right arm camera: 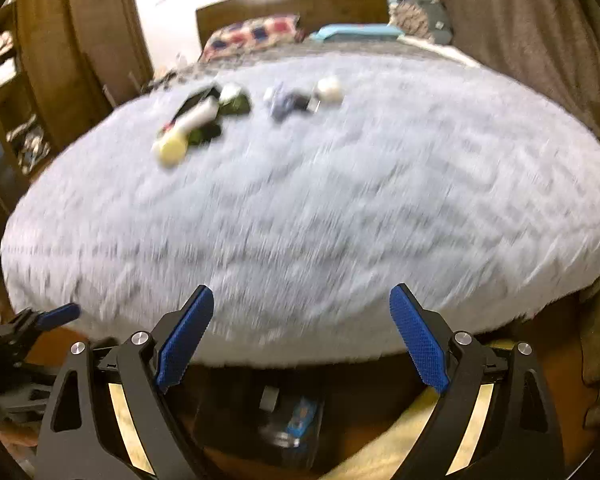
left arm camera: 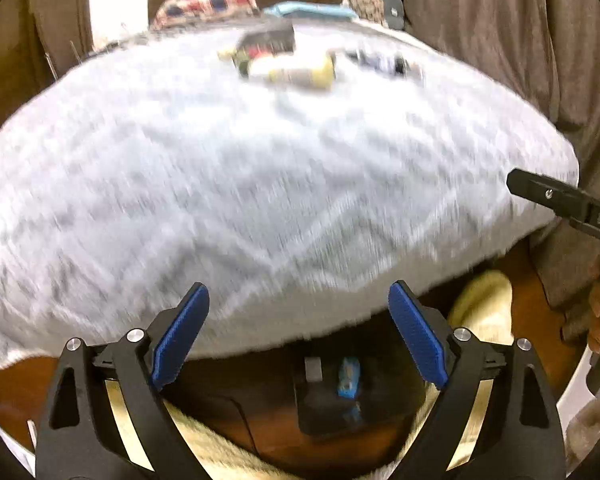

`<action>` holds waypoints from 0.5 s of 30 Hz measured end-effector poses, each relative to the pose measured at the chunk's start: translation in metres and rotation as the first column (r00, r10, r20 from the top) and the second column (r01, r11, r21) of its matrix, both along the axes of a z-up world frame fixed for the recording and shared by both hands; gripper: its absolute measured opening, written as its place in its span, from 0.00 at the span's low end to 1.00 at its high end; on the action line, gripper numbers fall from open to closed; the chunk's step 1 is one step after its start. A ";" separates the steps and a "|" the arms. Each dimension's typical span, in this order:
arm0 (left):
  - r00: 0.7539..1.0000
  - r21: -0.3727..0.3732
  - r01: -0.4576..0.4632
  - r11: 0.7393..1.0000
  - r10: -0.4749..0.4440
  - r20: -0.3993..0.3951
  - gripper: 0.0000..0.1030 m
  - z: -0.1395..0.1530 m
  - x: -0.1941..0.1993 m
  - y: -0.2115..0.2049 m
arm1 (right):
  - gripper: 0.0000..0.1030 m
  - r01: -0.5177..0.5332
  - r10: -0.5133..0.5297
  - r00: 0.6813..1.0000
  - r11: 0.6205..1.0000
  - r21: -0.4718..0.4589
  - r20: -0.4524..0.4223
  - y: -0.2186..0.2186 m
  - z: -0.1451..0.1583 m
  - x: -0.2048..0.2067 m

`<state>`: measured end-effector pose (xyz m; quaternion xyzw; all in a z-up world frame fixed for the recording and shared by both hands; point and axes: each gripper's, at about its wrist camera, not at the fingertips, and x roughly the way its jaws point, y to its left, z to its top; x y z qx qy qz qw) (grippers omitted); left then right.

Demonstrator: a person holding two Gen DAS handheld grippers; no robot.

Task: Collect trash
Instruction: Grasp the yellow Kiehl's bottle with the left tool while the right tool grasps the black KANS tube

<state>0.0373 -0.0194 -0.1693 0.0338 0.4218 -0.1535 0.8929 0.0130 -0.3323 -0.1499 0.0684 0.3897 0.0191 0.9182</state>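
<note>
Right wrist view: both the left hand-held gripper and right hand-held gripper are held wide open and empty, presumably readied for blurred scattered trash on the pale-grey shaggy bed cover.

open blanket before the trash pile

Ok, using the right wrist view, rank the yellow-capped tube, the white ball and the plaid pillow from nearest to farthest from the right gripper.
1. Yellow-capped tube, left on the grey blanket, nearest the right gripper.
2. White ball, farther back, centre-right.
3. Plaid pillow, at the headboard, farthest.
</note>
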 end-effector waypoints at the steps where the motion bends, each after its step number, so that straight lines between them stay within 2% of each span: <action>1: 1.000 -0.005 -0.007 1.000 0.007 0.010 0.85 0.010 0.010 -0.002 | 0.88 0.005 -0.005 1.000 1.000 -0.005 0.007 -0.004 0.007 0.004; 6: 0.998 0.000 -0.045 0.999 0.045 0.052 0.85 0.034 0.045 -0.003 | 0.88 0.030 -0.028 0.999 0.998 -0.057 0.034 -0.014 0.009 0.036; 8: 0.997 0.002 -0.052 0.999 0.052 0.059 0.85 0.021 0.053 -0.016 | 0.88 0.041 -0.039 0.999 0.998 -0.053 0.033 -0.017 0.002 0.053; 15: 0.995 -0.004 -0.065 0.998 0.065 0.080 0.85 0.025 0.101 -0.052 | 0.87 0.047 -0.045 0.998 0.998 -0.052 0.040 -0.017 0.004 0.084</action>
